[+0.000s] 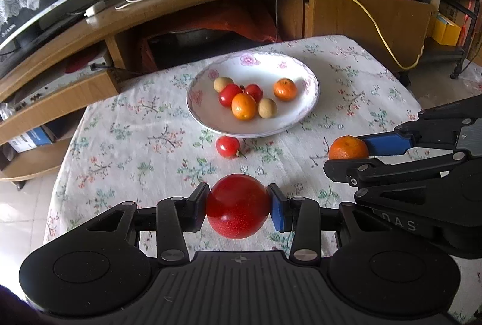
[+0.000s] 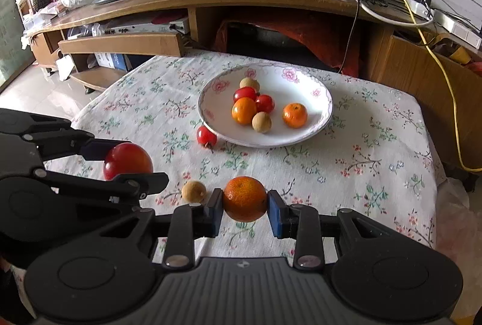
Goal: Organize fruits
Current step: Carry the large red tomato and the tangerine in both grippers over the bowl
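The jaws of both grippers are closed on fruit: the left gripper (image 1: 238,209) holds a red fruit (image 1: 238,206) squarely between its pads at about the fruit's widest girth, and the right gripper (image 2: 244,201) holds an orange (image 2: 244,199) the same way, its jaws set a little narrower because the orange is smaller. Neither set has spare gap; the pads press on the skins from both sides. Both fruits appear lifted clear of the floral tablecloth (image 1: 135,144) on the table, and both grippers point towards the plate (image 1: 311,89) further back, which suggests a carry to the plate rather than a fresh pick. The plate already holds two oranges, two small red fruits and two pale brown ones bunched near its middle, leaving bare white space on the near right side for more. Still loose on the table are a small red fruit (image 1: 227,146) just beside the plate's near rim and a pale brown fruit (image 2: 193,190) close to the right gripper's left pad. Gripping at the girth keeps the round fruits from squirting out.
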Tool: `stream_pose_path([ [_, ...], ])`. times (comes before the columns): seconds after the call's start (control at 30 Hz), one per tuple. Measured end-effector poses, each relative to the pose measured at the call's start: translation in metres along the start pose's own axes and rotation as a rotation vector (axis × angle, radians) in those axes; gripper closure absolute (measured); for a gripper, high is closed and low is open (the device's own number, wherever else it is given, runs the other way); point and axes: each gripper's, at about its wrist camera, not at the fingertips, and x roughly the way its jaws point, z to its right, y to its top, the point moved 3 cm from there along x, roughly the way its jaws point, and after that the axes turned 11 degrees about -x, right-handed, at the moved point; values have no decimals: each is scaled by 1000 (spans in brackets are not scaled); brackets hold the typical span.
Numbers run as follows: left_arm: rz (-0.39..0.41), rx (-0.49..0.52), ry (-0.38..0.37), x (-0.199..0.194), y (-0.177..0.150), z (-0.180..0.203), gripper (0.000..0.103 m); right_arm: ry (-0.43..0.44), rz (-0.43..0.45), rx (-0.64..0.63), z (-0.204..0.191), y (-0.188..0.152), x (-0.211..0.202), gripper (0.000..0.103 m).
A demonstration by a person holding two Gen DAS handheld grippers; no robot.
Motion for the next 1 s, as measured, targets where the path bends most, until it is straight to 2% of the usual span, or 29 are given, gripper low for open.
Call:
stream_pose_path([
  [1.0,36,-1,41,28,47,-1,54,-25,34,34,33,40,26,69],
])
